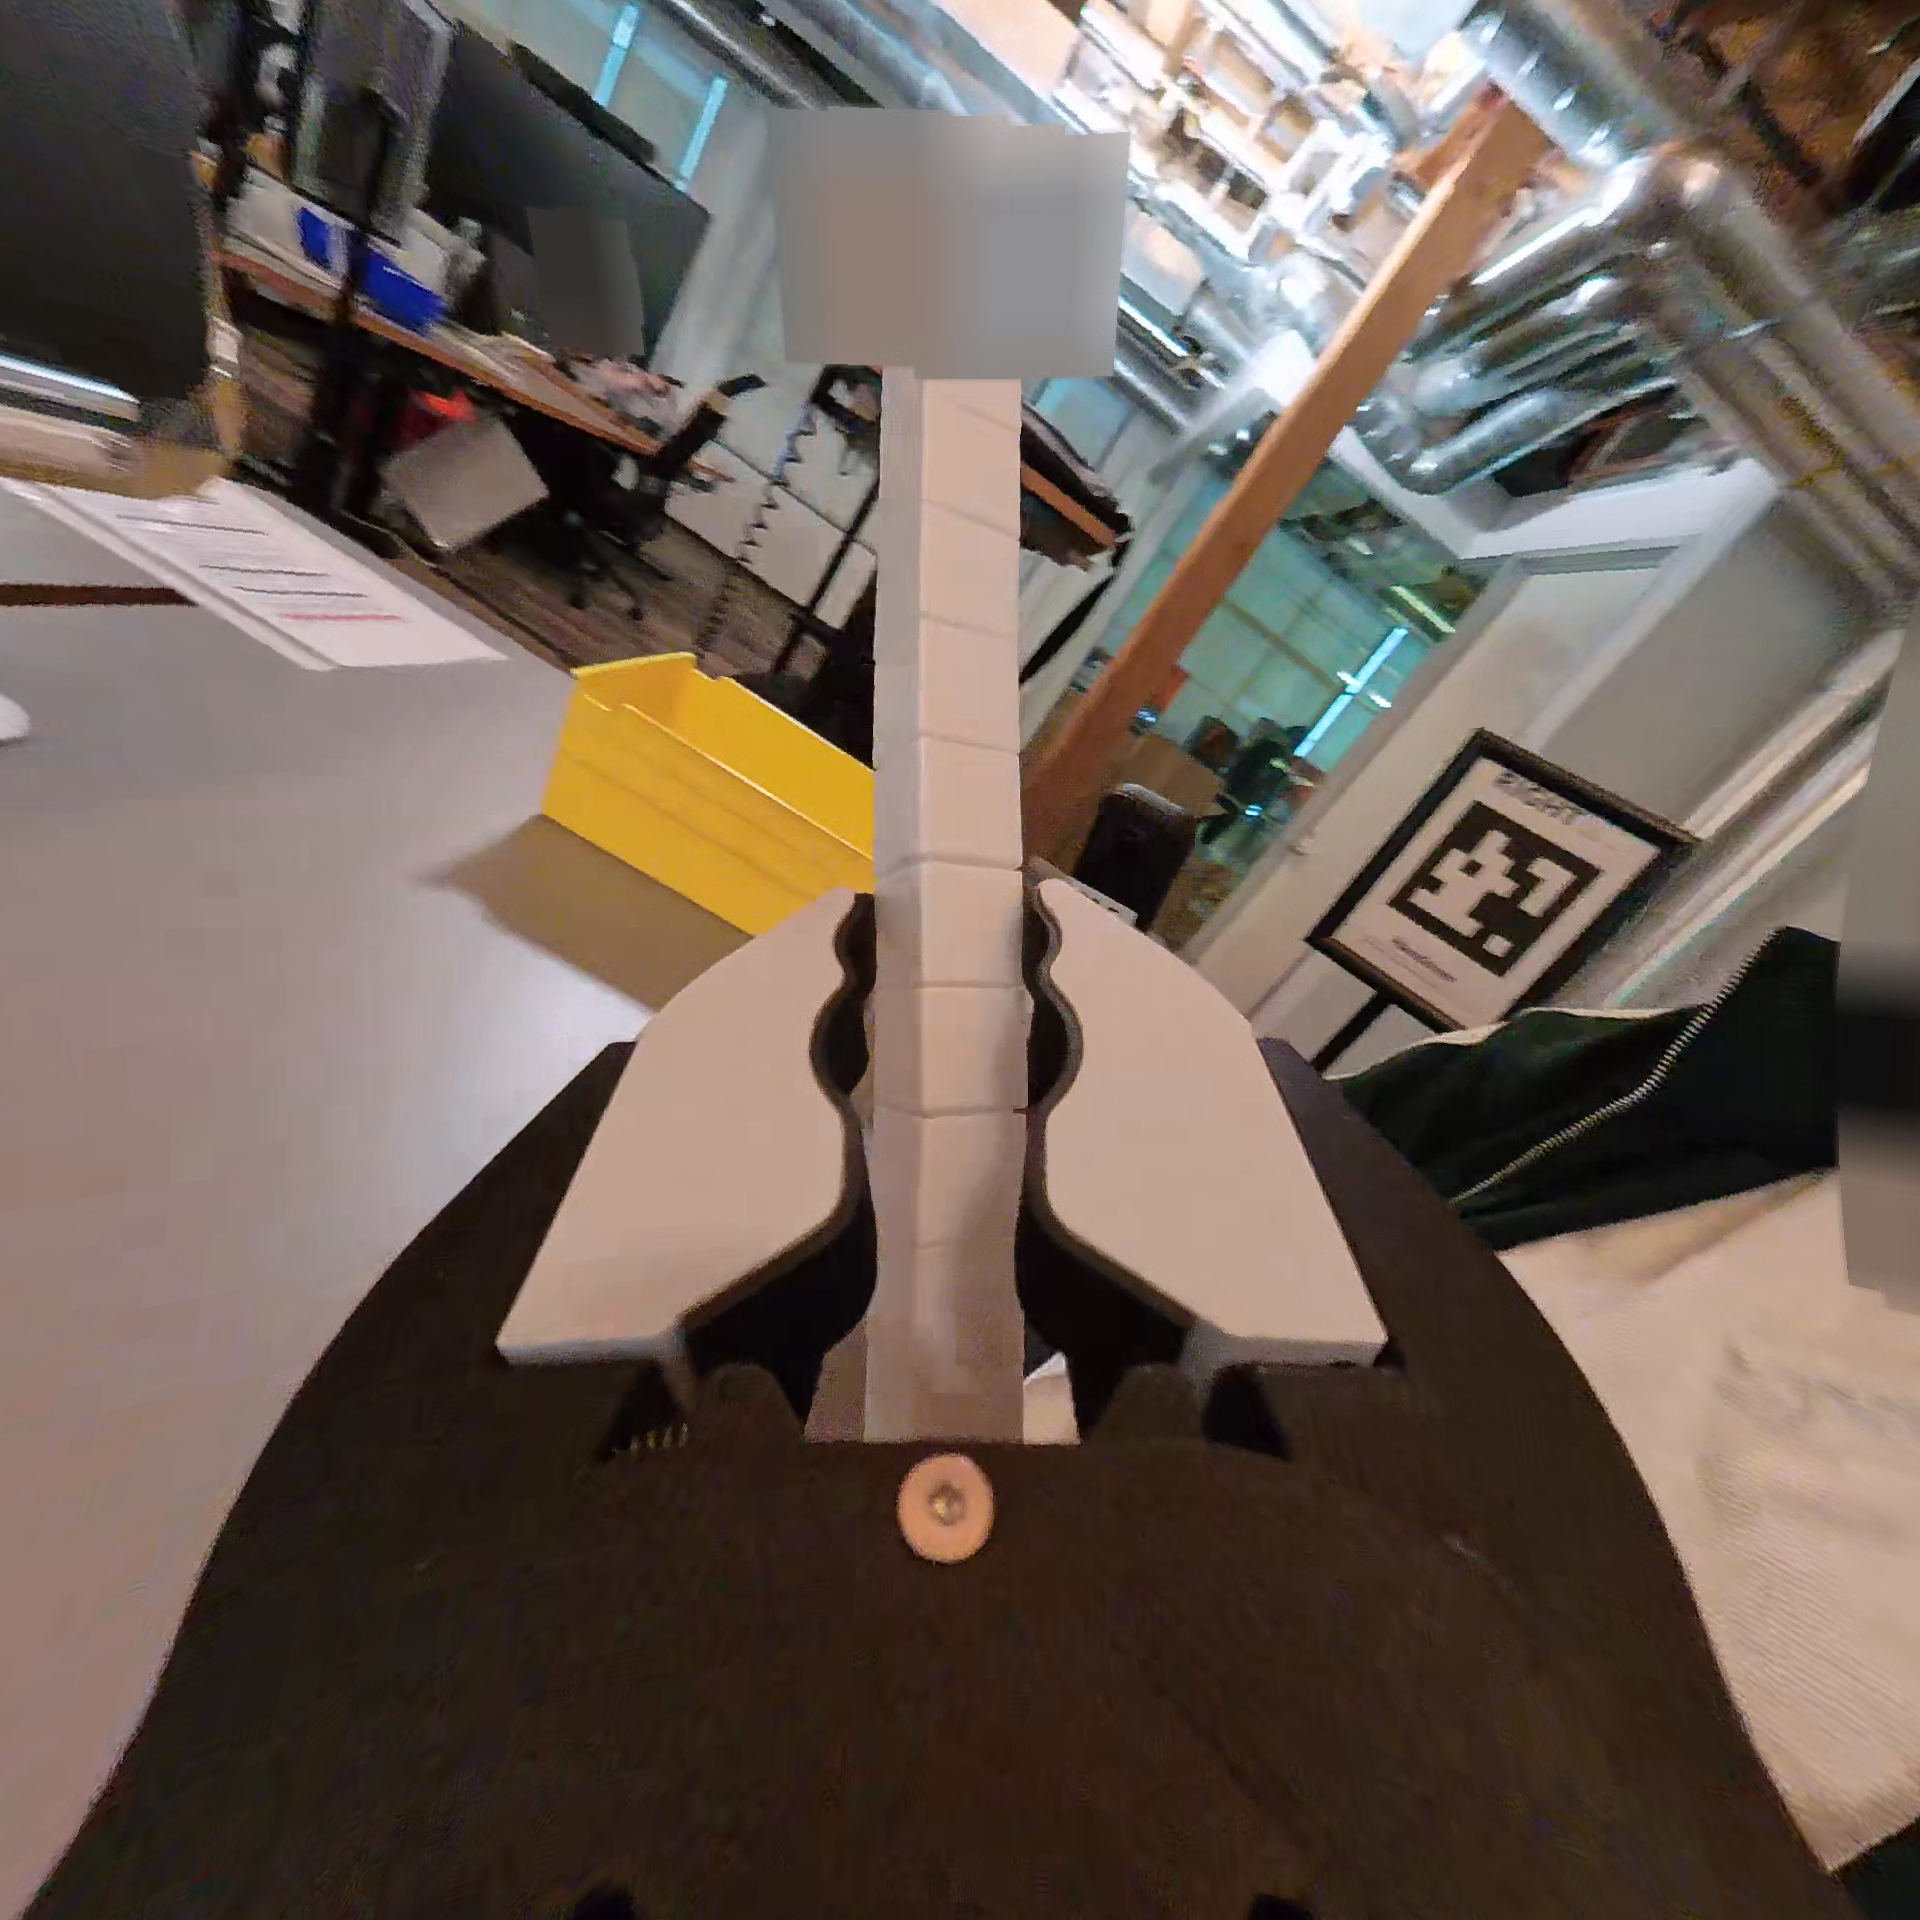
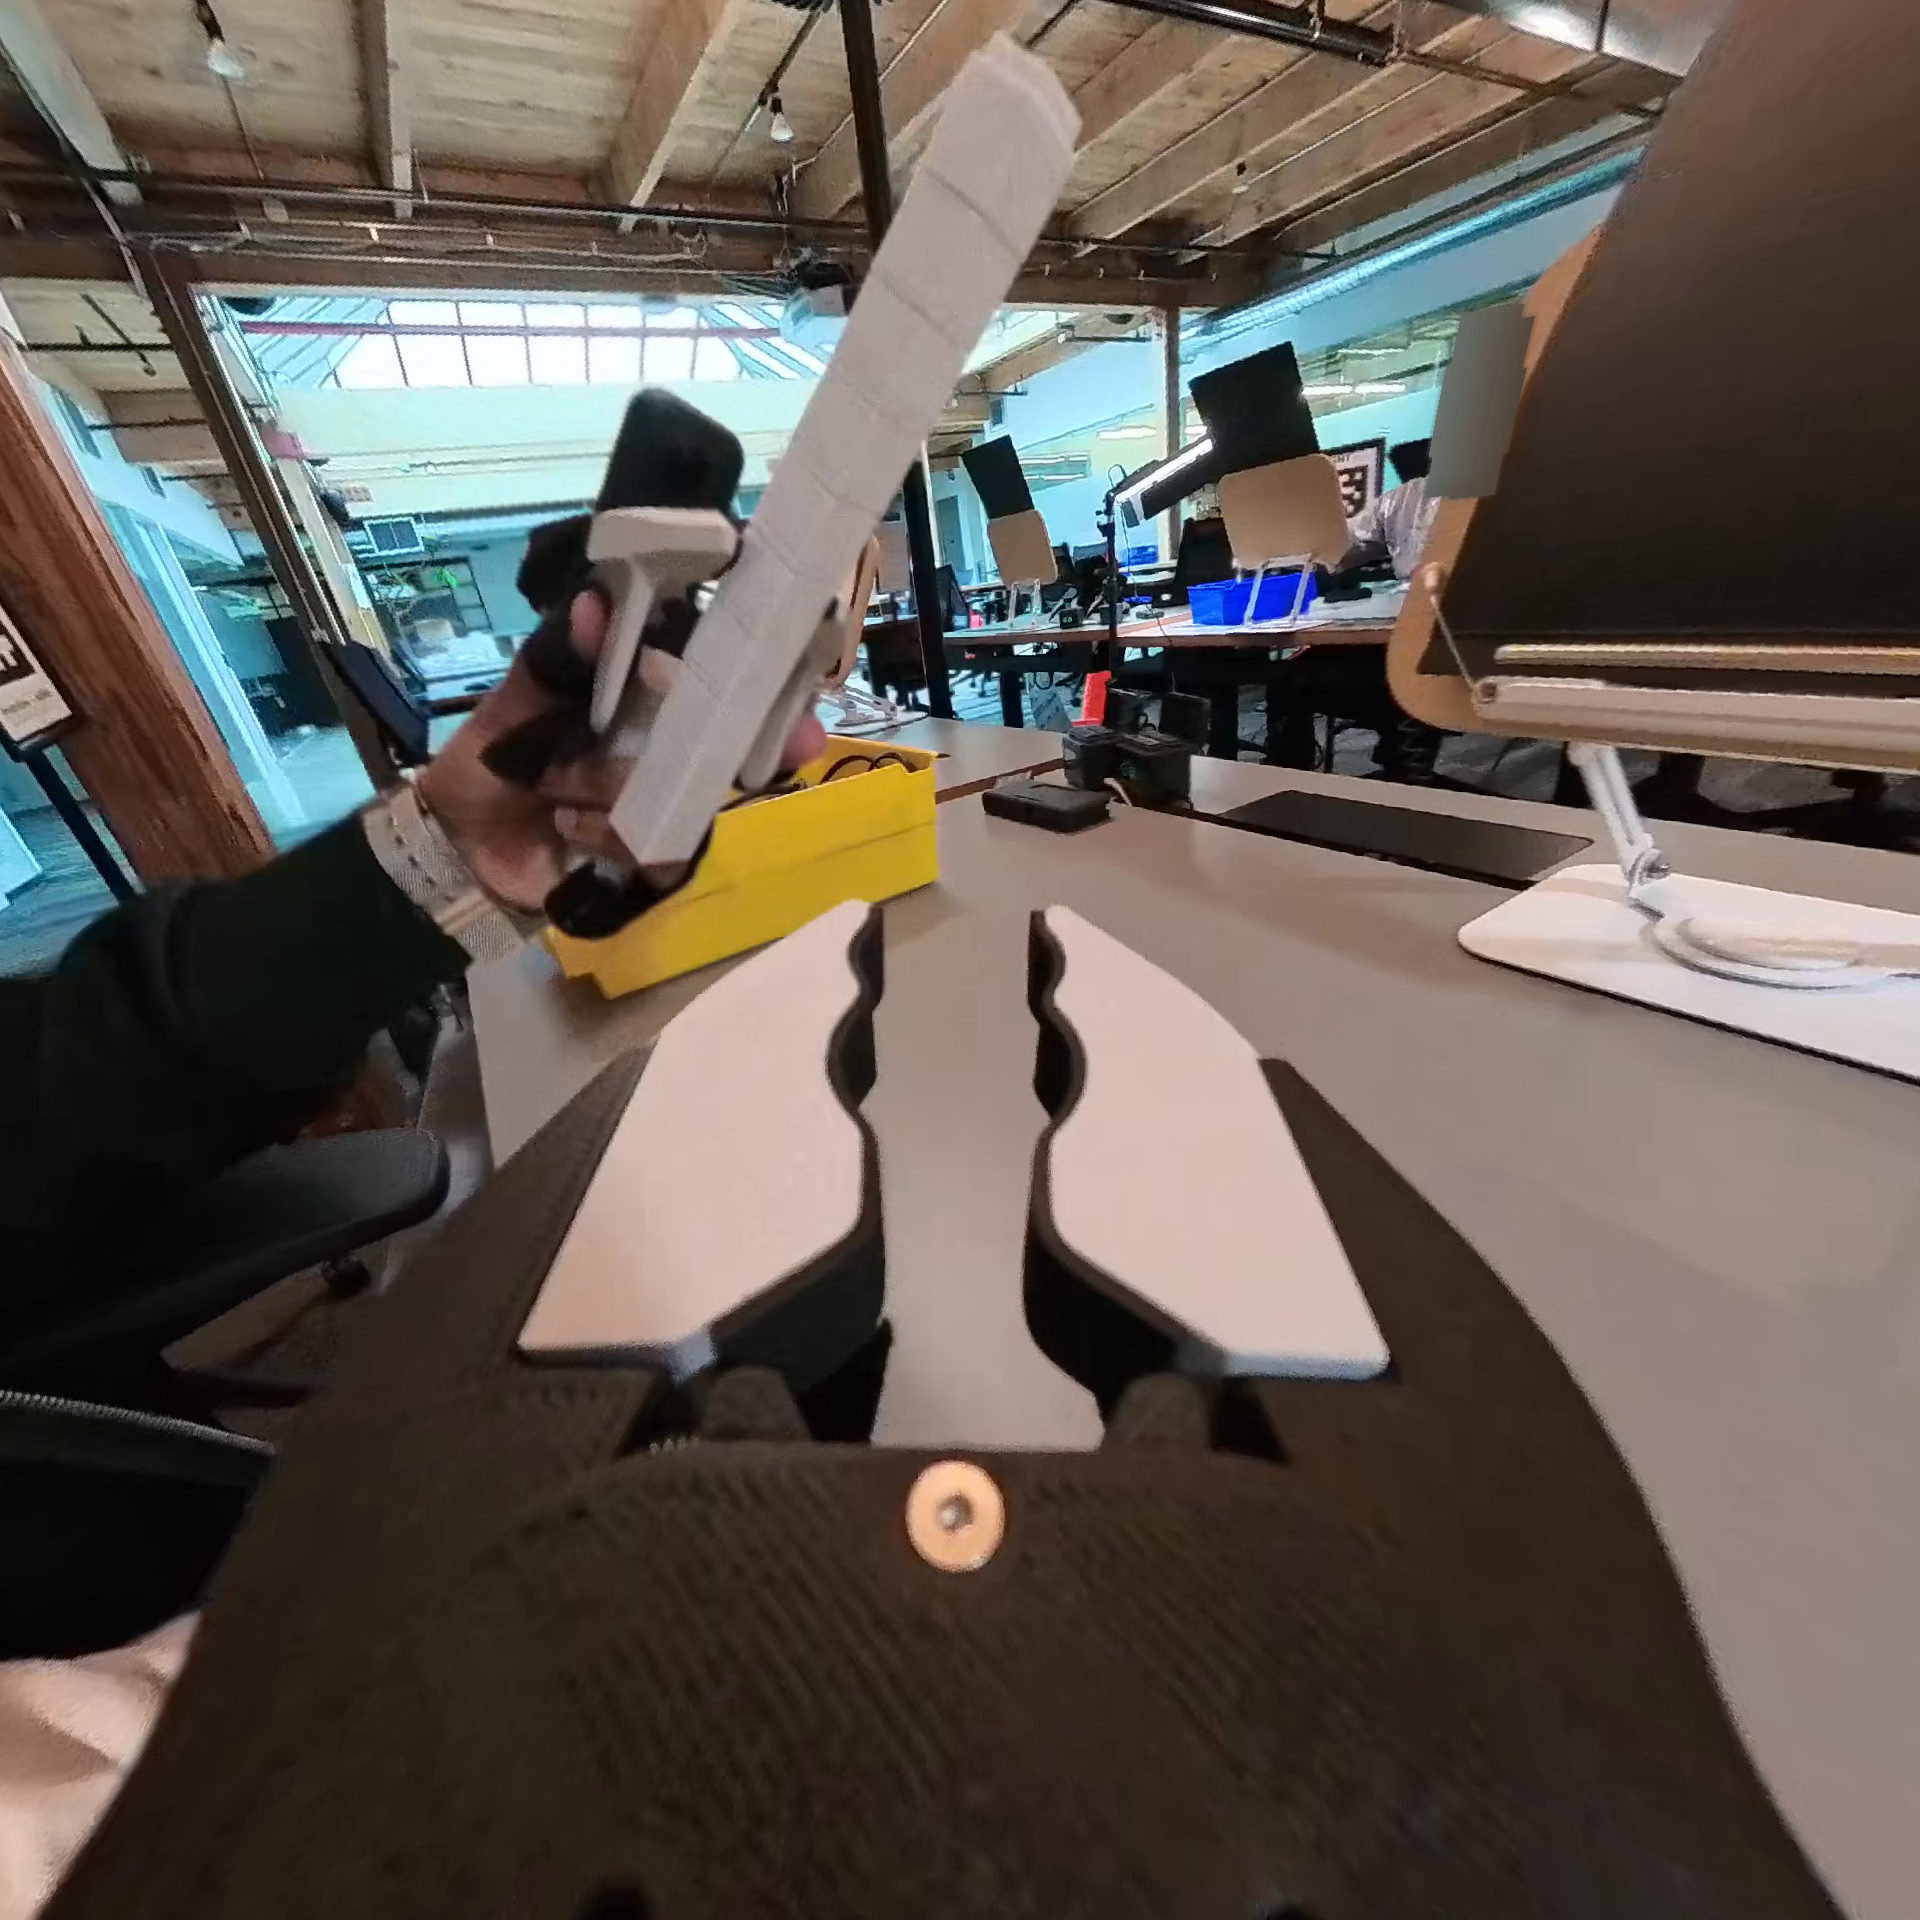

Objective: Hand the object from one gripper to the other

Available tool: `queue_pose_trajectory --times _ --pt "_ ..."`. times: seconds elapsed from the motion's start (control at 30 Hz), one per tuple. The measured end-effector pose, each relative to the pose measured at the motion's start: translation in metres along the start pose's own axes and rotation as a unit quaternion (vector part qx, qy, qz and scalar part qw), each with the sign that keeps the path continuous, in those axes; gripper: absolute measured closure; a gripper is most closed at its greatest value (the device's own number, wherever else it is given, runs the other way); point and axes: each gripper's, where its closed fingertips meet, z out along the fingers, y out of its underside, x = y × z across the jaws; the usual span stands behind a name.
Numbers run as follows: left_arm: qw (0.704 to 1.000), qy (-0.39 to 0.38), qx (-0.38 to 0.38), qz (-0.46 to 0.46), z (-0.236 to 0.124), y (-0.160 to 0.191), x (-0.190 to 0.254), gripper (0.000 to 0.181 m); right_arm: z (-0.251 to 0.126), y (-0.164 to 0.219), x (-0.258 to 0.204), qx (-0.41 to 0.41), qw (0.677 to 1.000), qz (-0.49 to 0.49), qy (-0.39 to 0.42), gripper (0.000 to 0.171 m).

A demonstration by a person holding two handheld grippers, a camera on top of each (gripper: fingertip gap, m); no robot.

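My left gripper (image 1: 951, 914) held the white segmented bar (image 1: 951, 727) between its fingers, bar raised just above the yellow bin (image 2: 790, 831) on the table (image 2: 1351, 1039), my right gripper (image 2: 956, 925) behind the bin, fingers narrowly parted, empty.

A grey desk (image 2: 1299, 1039) stands under a wooden-beam ceiling (image 2: 520, 94), with glass partitions (image 2: 520, 416) and a timber post (image 1: 1278, 499) behind.

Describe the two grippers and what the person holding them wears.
Both the left gripper and right gripper have a black textured body, one silver screw, and pale flat fingers with wavy dark inner pads. The left hand shows a dark sleeve over a pale cuff.
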Motion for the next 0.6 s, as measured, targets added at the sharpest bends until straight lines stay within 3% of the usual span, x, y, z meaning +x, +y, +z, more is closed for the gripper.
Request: queue_pose_trajectory --times 0.03,0.13,0.3,0.6 --pt "1.0 0.028 -0.004 -0.01 0.013 0.011 0.002 0.154 -0.002 -0.002 0.001 0.006 1.0 0.005 -0.002 0.143" --pt "0.998 0.053 -0.014 -0.022 0.042 0.041 -0.003 0.154 -0.007 -0.013 0.004 0.029 0.999 0.035 -0.009 0.137" --pt "1.0 0.02 -0.004 0.005 0.065 0.069 -0.017 0.154 -0.016 -0.019 0.024 0.031 0.996 0.083 0.032 0.124" --pt "0.97 -0.161 -0.007 0.18 0.081 0.096 -0.04 0.154 -0.018 -0.014 0.034 0.018 0.985 0.155 0.071 0.123"
